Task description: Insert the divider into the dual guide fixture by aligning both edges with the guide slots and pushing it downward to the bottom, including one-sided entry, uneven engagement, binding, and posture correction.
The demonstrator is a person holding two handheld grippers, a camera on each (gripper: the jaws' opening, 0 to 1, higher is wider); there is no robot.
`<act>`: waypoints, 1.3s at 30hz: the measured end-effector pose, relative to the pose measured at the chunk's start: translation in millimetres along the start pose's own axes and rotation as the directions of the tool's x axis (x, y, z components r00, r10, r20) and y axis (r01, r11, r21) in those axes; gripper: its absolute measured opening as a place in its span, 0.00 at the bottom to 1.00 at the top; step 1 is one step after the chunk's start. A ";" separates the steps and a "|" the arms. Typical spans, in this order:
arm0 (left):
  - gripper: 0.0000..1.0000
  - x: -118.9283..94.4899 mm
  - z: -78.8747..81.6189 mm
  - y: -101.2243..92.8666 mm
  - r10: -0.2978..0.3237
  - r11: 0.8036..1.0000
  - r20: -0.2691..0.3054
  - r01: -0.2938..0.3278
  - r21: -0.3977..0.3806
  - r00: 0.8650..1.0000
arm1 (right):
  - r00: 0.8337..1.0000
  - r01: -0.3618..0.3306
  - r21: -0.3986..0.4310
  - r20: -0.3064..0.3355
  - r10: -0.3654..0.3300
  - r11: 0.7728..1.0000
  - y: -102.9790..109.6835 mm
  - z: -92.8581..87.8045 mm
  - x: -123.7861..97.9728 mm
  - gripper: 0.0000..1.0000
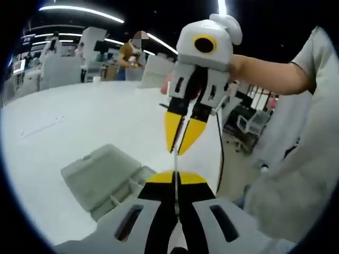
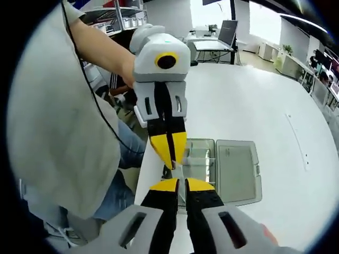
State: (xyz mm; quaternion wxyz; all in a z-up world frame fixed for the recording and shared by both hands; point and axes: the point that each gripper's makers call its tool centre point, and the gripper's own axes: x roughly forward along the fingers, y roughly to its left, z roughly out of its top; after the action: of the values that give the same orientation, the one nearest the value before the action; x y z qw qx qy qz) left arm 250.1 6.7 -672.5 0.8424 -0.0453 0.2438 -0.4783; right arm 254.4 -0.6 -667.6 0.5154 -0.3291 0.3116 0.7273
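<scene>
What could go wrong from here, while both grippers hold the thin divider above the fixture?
1. The divider is seen edge-on, pinched between the left gripper and right gripper; unequal pulling may bend or tilt it.
2. It hangs above the fixture, so one edge might enter a slot first and bind.

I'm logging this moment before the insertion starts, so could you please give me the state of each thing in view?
Left tongs: shut on the divider's edge.
Right tongs: shut on the divider's opposite edge.
Divider: thin, clear, seen edge-on, held between both tongs above the table.
Fixture box: lying open on the white table, lid flat beside the base, no divider in it.
</scene>
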 end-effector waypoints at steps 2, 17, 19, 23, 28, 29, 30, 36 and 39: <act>0.00 -0.4 -0.7 -0.6 -0.003 1.000 0.000 0.003 0.005 1.000 | 1.000 -0.009 -0.002 -0.001 0.009 1.000 0.8 -0.5 0.5 0.00; 0.00 -2.5 -2.3 0.6 -0.004 0.999 0.022 0.003 0.039 1.000 | 0.999 -0.046 0.002 0.003 0.046 0.999 3.6 -0.4 3.5 0.00; 0.00 -2.6 -3.0 1.1 -0.003 0.999 0.021 0.002 0.037 1.000 | 0.999 -0.049 0.000 0.002 0.049 0.999 4.2 -0.2 3.9 0.00; 0.00 -3.0 -4.9 3.2 0.002 1.000 0.016 -0.002 0.031 1.000 | 0.998 -0.056 -0.001 0.006 0.056 0.998 6.7 0.9 4.8 0.00; 0.00 -2.3 -7.5 4.9 0.006 1.000 0.006 -0.006 0.014 1.000 | 0.999 -0.051 0.008 0.014 0.051 0.999 6.7 3.4 5.6 0.00; 0.00 -2.2 -7.9 5.2 0.007 1.000 0.003 -0.007 0.014 1.000 | 0.999 -0.052 0.016 0.015 0.052 0.999 6.9 3.9 5.8 0.00; 0.00 -2.0 -8.4 5.2 0.008 1.000 0.001 -0.008 0.013 1.000 | 0.999 -0.051 0.016 0.018 0.051 0.999 6.5 4.7 5.7 0.00; 0.00 -1.0 -12.0 6.1 0.015 1.000 -0.014 -0.015 0.005 1.000 | 0.998 -0.055 0.017 0.013 0.055 0.998 8.2 6.6 7.9 0.00; 0.00 -1.0 -13.3 5.5 0.017 1.000 -0.014 -0.017 0.000 1.000 | 0.999 -0.051 0.014 0.013 0.051 0.999 8.4 8.2 8.4 0.00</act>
State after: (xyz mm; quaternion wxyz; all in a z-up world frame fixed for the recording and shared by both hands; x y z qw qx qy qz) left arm 247.9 12.6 -685.5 0.8447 -0.0399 0.2503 -0.4714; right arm 243.0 8.1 -668.5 0.5009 -0.3127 0.3220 0.7400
